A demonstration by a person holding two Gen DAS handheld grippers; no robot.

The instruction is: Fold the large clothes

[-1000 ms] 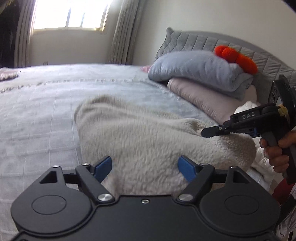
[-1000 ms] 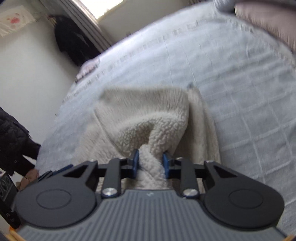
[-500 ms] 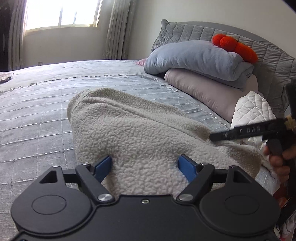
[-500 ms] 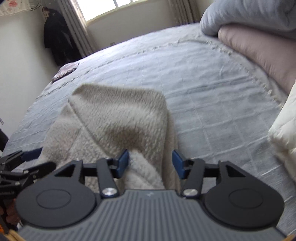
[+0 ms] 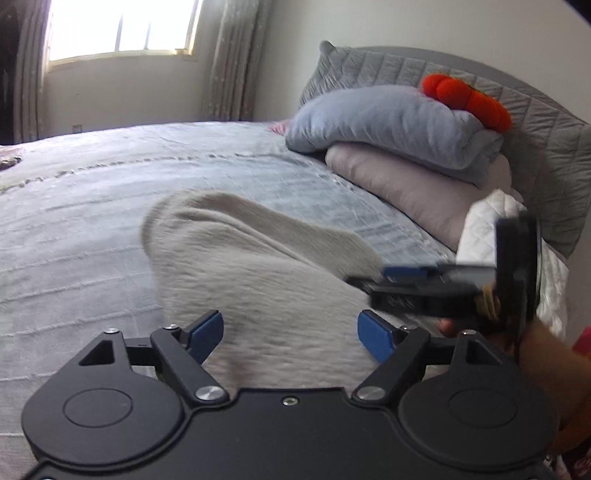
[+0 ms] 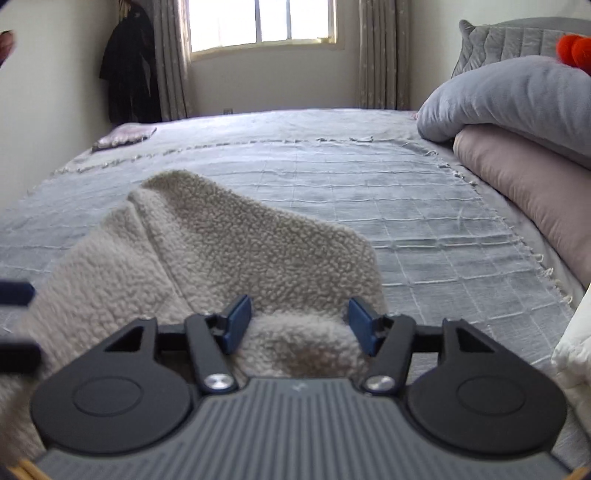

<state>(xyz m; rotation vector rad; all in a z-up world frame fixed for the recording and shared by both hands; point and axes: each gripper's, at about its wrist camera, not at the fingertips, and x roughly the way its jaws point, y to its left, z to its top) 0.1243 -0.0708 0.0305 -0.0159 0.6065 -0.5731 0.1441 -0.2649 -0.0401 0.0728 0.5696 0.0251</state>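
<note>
A cream fleece garment lies folded on the grey bedspread; it also shows in the right wrist view. My left gripper is open, low over the garment's near edge, holding nothing. My right gripper is open, its blue pads either side of a fleece bump without gripping it. The right gripper also shows in the left wrist view, at the garment's right side. The left gripper's fingertips show at the left edge of the right wrist view.
Stacked grey and pink pillows with an orange plush toy lie at the headboard on the right. A white quilted item sits near the bed's right edge. A window and dark hanging clothes are at the far wall.
My right gripper has opened and let go of the fleece, then levelled out over the garment's right side. The garment has settled flat. My left gripper stays open.
</note>
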